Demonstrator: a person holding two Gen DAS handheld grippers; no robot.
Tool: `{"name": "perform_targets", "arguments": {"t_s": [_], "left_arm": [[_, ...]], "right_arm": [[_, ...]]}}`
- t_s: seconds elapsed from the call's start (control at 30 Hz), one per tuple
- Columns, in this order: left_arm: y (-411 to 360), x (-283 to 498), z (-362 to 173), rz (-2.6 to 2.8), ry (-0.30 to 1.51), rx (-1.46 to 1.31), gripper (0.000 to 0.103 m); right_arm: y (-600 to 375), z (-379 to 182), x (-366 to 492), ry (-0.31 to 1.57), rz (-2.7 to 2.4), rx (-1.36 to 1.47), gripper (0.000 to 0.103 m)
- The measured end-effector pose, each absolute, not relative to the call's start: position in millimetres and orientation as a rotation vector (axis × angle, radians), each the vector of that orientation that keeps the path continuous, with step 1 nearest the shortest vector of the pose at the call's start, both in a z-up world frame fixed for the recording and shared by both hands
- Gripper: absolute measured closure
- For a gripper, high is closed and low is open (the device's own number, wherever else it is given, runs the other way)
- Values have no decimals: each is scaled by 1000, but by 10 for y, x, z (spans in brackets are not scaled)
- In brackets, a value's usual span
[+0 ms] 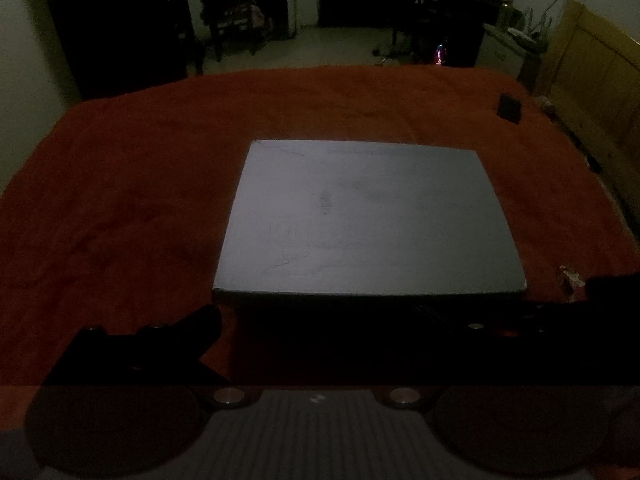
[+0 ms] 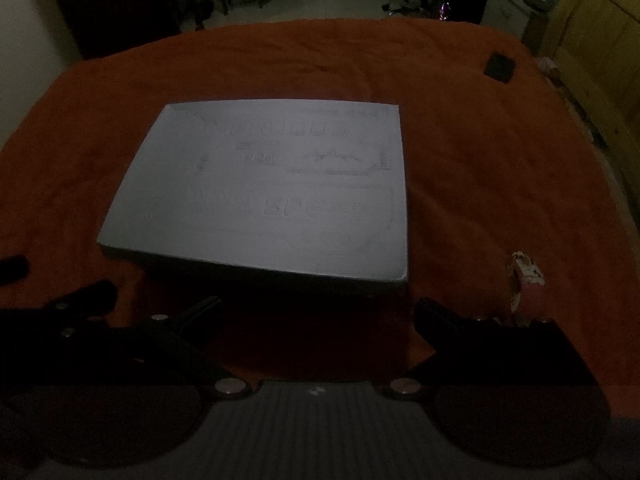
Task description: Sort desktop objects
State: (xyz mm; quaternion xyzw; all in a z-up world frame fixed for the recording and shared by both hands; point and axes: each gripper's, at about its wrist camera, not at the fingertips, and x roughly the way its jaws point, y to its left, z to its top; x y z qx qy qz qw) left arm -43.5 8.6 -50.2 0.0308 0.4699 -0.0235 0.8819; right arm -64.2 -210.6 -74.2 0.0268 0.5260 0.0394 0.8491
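Observation:
A flat grey-white box [image 1: 368, 216] [image 2: 272, 192] with faint printed lettering lies on the orange-red cloth [image 1: 120, 200] [image 2: 480, 160] in the middle of the table. My left gripper [image 1: 316, 314] is open just short of the box's near edge, its right finger lost in shadow. My right gripper [image 2: 316, 304] is also open, close to the box's near side, with nothing between its fingers. A small black block [image 1: 510, 108] [image 2: 499, 67] lies far right. A small pink patterned object [image 1: 570, 276] [image 2: 526, 280] lies right of the box.
The room is very dim. In the right wrist view, dark parts of the other gripper [image 2: 88, 290] show at the left. Beyond the table are a wooden chair [image 1: 228, 4], dark furniture, and a yellow wooden panel [image 1: 592, 80] at the right.

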Motion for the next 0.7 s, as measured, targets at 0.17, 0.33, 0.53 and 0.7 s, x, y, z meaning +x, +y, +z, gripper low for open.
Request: {"name": "perform_targets", "arguments": {"t_s": [0.17,0.33,0.53,0.7], "left_arm": [[82,-440,-506,-49,981,66,0],[87,-437,-510,-44,1003,64,0],[61,-449,-518,-44,1012,76,0],[57,-467,-545,-46,1024,73,0]], "right_arm": [[-2122,-736,-618,1127,86,49,0],[-2123,-741,-609,1142,87,41,0],[-2125,-759,-615,1164,86,42,0],[-2123,-767,-608,1178,88,45,0]]}}
